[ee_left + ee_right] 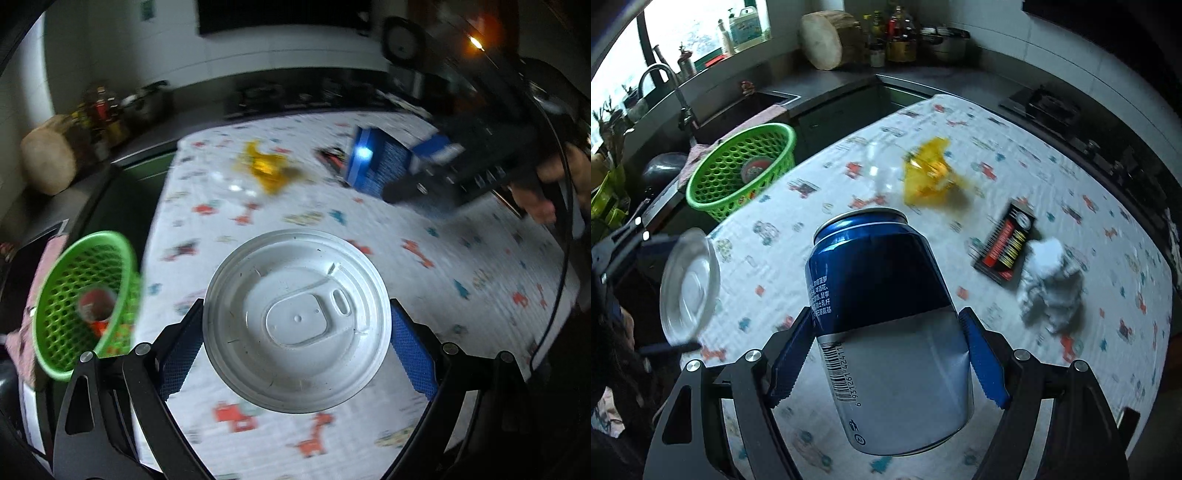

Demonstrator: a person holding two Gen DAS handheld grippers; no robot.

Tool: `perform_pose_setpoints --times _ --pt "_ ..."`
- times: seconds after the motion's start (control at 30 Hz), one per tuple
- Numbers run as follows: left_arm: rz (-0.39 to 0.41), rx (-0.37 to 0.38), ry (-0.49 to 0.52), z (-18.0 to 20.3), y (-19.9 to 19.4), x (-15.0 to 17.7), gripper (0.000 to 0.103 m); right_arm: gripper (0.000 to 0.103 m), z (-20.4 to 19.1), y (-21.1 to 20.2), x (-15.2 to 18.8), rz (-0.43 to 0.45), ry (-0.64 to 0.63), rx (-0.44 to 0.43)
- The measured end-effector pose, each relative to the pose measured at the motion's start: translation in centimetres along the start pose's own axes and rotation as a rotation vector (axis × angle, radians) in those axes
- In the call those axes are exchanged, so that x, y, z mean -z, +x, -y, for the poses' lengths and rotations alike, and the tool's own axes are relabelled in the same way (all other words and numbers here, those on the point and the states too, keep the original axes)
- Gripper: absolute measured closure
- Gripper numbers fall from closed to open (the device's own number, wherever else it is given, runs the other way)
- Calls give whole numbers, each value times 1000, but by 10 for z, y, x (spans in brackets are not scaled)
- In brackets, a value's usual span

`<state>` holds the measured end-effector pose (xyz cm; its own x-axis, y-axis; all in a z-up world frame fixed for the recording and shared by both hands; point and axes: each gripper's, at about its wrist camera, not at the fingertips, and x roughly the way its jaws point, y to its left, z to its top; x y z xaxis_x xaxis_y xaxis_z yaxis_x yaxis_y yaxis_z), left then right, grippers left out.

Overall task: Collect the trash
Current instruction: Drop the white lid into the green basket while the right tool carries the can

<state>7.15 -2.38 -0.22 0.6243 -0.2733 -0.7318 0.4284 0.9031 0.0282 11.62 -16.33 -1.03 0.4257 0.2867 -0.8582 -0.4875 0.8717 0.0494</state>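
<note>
Left gripper (297, 341) clamps a white plastic cup lid (296, 320) by its rim, held above the patterned tablecloth (480, 258). Right gripper (888, 360) is closed on a blue-and-silver drink can (886, 325), tilted, above the table. Green mesh basket (738, 171) sits at the table's edge, one item inside. On the cloth: yellow wrapper (931, 173), black-red packet (1006, 240), crumpled white tissue (1051, 284) touching the packet.

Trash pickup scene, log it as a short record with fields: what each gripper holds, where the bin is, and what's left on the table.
left gripper: shut on white plastic lid
right gripper: shut on blue can
green basket: at table edge, holds one item
left on table: yellow wrapper, black packet, crumpled tissue
</note>
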Motion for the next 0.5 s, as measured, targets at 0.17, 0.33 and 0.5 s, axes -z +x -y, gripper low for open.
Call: perform_pose_setpoints --times 0.17,0.33,0.5 --pt "25 -88 -73 -51 -13 -2 11 27 -26 10 -22 6 -33 -29" --pt "22 -174 -161 -109 -18 -1 11 27 -48 20 -44 13 -53 -55" --pt "22 -244 -258 -174 -18 1 11 27 -70 31 -64 10 -71 -73"
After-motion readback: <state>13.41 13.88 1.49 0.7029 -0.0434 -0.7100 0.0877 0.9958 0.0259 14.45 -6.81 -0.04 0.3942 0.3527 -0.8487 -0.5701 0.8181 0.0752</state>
